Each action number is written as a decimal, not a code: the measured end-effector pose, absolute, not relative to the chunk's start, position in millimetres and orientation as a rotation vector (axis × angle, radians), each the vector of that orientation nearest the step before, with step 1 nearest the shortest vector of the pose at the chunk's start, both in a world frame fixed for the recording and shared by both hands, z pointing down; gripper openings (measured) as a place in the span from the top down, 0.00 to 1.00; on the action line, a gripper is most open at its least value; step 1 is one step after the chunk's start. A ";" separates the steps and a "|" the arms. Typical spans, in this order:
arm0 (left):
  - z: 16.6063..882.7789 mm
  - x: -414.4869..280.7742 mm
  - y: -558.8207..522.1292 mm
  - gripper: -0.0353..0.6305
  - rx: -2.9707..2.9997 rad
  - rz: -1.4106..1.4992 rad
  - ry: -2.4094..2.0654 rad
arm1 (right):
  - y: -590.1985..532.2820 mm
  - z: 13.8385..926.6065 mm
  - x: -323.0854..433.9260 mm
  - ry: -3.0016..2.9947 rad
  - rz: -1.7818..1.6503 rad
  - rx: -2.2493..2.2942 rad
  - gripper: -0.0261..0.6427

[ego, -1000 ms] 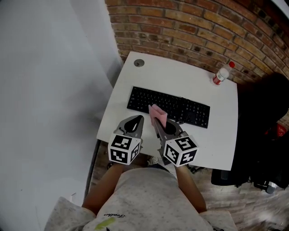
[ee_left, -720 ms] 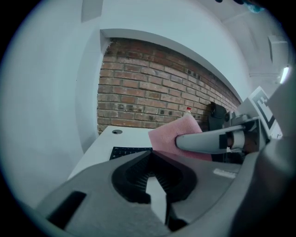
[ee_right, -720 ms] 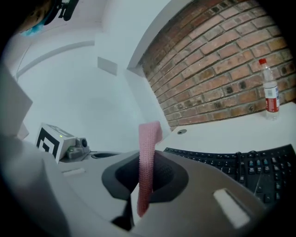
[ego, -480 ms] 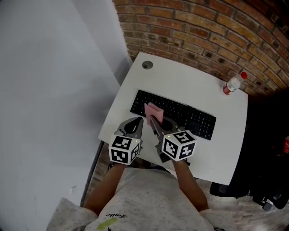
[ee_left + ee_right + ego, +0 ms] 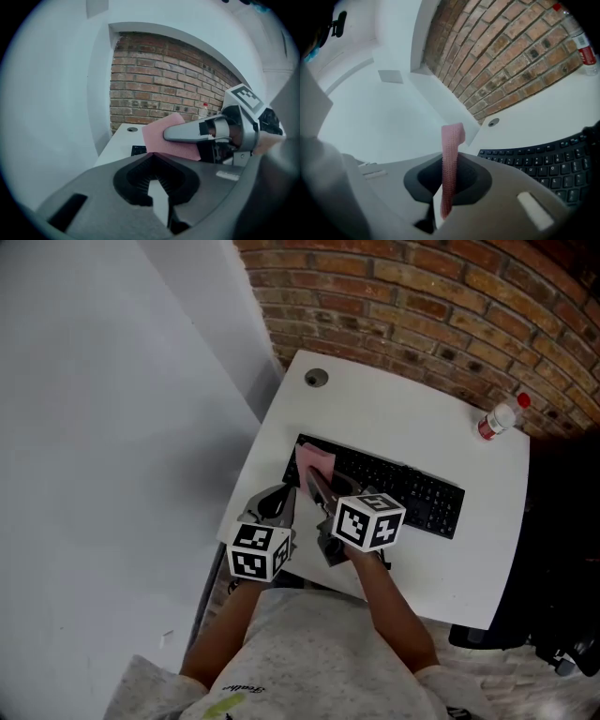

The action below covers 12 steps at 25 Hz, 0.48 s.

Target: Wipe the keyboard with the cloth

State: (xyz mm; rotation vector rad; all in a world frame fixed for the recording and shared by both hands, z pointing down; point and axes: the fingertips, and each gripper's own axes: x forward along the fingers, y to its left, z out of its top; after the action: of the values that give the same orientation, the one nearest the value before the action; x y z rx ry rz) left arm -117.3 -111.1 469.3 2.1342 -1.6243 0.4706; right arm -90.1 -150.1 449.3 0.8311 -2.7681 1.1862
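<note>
A black keyboard (image 5: pixel 398 487) lies across the white table (image 5: pixel 403 413). My right gripper (image 5: pixel 315 486) is shut on a pink cloth (image 5: pixel 314 461), which stands upright between its jaws over the keyboard's left end. In the right gripper view the cloth (image 5: pixel 450 157) hangs edge-on in the jaws, with the keyboard (image 5: pixel 543 159) below to the right. My left gripper (image 5: pixel 277 502) is just left of the right one, above the table's near-left edge, shut and empty. In the left gripper view the cloth (image 5: pixel 164 136) and the right gripper's fingers (image 5: pixel 187 132) cross in front.
A small plastic bottle with a red cap (image 5: pixel 497 418) stands at the table's far right corner. A round cable hole (image 5: pixel 316 378) sits at the far left. A brick wall (image 5: pixel 422 296) backs the table, a white wall (image 5: pixel 112 427) flanks its left, and dark objects (image 5: pixel 562 549) lie beside its right edge.
My right gripper has carried the cloth leftward along the keyboard, from its middle toward its left end. The left gripper has stayed where it was.
</note>
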 end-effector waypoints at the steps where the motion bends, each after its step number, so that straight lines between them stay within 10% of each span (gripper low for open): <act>1: 470.3 -121.6 -114.7 0.97 2.134 0.467 -1.622 | -153.7 451.6 -93.5 -2.759 1.203 0.839 0.94; 12: 483.4 -171.8 -157.8 0.97 2.182 0.465 -1.519 | -197.5 478.4 -138.9 -2.636 1.410 0.981 0.94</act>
State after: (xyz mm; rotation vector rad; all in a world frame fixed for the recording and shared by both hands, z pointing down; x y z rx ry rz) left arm -171.8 -157.8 483.4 2.1817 -1.5186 0.4645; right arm -138.9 -197.5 478.4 0.9812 -2.6360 1.4100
